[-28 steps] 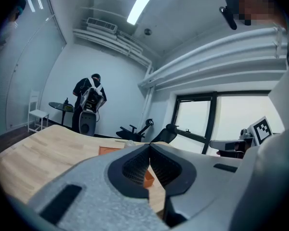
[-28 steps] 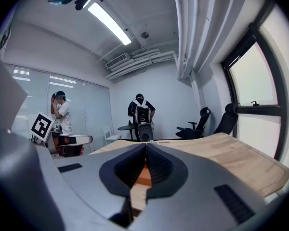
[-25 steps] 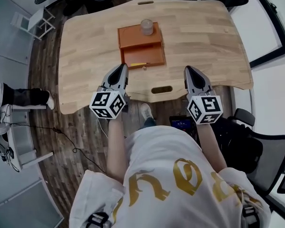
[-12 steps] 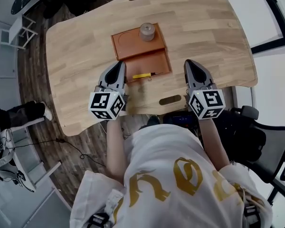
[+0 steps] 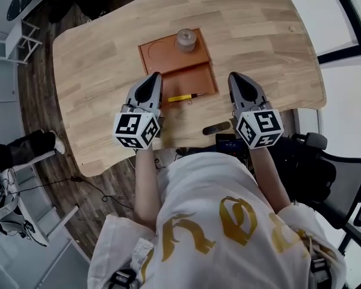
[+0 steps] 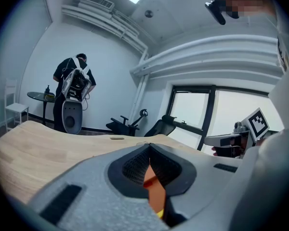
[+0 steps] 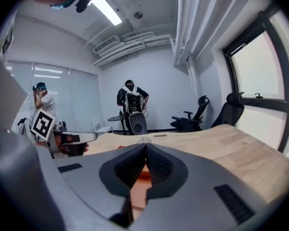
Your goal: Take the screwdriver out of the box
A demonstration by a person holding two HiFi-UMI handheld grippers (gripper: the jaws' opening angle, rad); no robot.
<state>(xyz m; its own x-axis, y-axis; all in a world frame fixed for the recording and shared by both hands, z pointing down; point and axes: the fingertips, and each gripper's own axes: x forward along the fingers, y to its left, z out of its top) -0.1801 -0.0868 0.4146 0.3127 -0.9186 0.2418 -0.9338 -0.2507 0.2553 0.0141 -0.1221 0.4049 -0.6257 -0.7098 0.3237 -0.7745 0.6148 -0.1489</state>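
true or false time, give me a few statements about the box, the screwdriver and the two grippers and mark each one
1. The screwdriver lies in the near compartment of the box. True.
2. The left gripper holds the screwdriver. False: its jaws are shut on nothing, and it sits at the box's left side.
3. A round grey object stands in the box's far compartment. True.
4. The right gripper has its jaws wide open. False: they are shut and empty, to the right of the box.
5. The box sits on the floor. False: it is on the wooden table.
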